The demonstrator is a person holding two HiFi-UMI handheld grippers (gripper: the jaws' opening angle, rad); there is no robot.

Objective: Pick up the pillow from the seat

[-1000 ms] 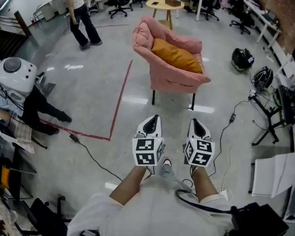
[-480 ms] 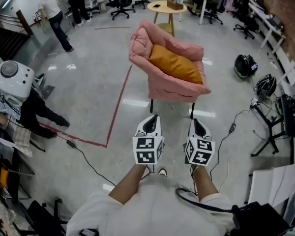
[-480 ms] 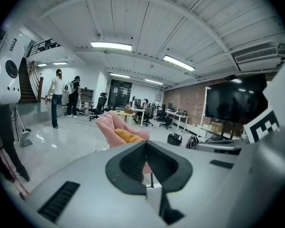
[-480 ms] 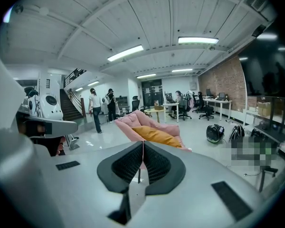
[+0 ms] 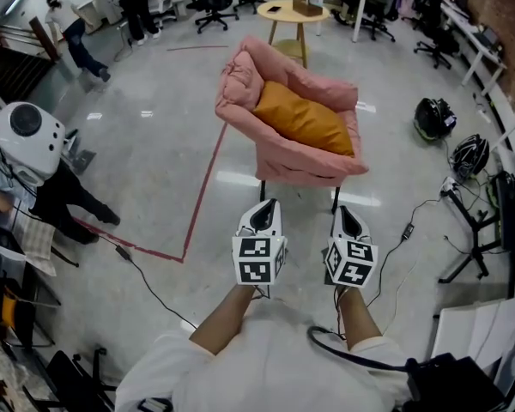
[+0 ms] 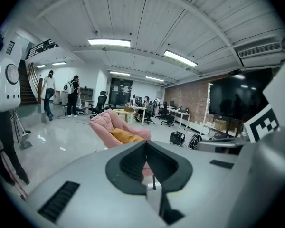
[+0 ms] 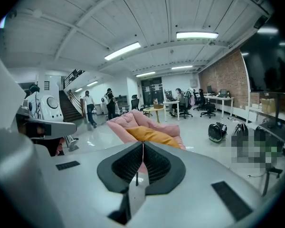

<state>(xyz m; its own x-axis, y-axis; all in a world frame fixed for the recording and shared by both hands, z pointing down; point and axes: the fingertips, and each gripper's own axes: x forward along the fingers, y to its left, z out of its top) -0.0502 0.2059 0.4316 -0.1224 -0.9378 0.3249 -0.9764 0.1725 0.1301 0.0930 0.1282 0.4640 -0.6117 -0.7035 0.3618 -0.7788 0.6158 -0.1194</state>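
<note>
An orange pillow (image 5: 303, 120) lies across the seat of a pink armchair (image 5: 240, 80) that stands ahead of me on the floor. The pillow (image 6: 125, 136) also shows beyond the left gripper's jaws, and the pillow (image 7: 154, 135) beyond the right gripper's. My left gripper (image 5: 267, 206) and right gripper (image 5: 341, 210) are held side by side, a short way in front of the chair's front edge. Both are shut with nothing between the jaws.
A round wooden side table (image 5: 293, 11) stands behind the chair. A red tape line (image 5: 204, 191) runs on the floor to the left. Helmets (image 5: 433, 117) and cables (image 5: 408, 226) lie at the right. People walk at the far left (image 5: 69, 33); office chairs and desks line the back.
The armchair has come nearer and lower in the head view as I step towards it. The people at the back have walked left. Both grippers stay shut.
</note>
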